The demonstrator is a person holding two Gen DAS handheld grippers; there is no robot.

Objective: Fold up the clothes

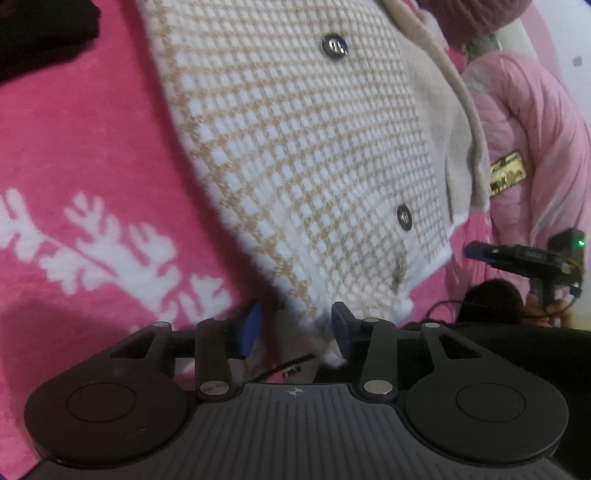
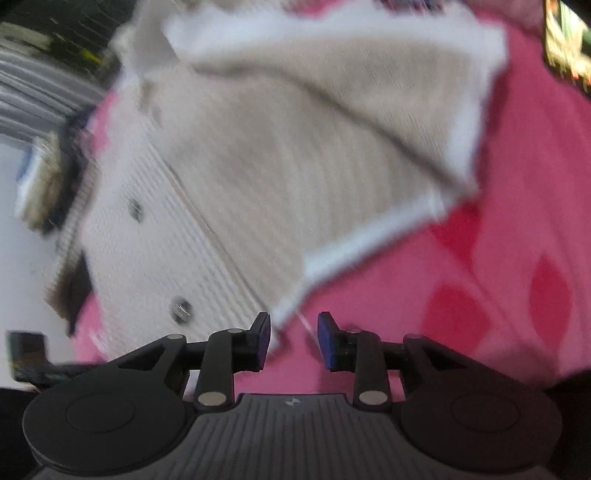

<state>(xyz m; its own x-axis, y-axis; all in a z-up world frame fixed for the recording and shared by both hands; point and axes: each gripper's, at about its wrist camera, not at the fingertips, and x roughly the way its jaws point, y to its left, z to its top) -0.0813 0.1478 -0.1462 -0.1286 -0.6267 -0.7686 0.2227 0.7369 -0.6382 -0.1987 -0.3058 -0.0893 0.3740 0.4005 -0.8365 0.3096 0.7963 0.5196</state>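
The cardigan (image 1: 303, 147) is spread on a pink blanket (image 1: 92, 147), its hem corner reaching down between the fingers of the left tool (image 1: 295, 332). Those fingers are held apart; whether either pad touches the knit cannot be told, since the hem is blurred there. Two dark buttons (image 1: 334, 45) are seen clearly in the left view, with white leaf shapes printed on the blanket at the left. A black cloth (image 1: 44, 33) is cut off at the upper left corner. A pink padded jacket (image 1: 535, 140) lies past the cardigan's right edge, and the right tool (image 1: 524, 254) is seen small beside it.

The right view is heavily smeared. Only there is a plain beige panel (image 2: 295, 147) of the cardigan seen, turned over with a white border, its corner ending just before the right tool (image 2: 293, 339). The fingers stand apart with nothing clamped; pink blanket shows in the gap. The objects at the left edge cannot be made out.
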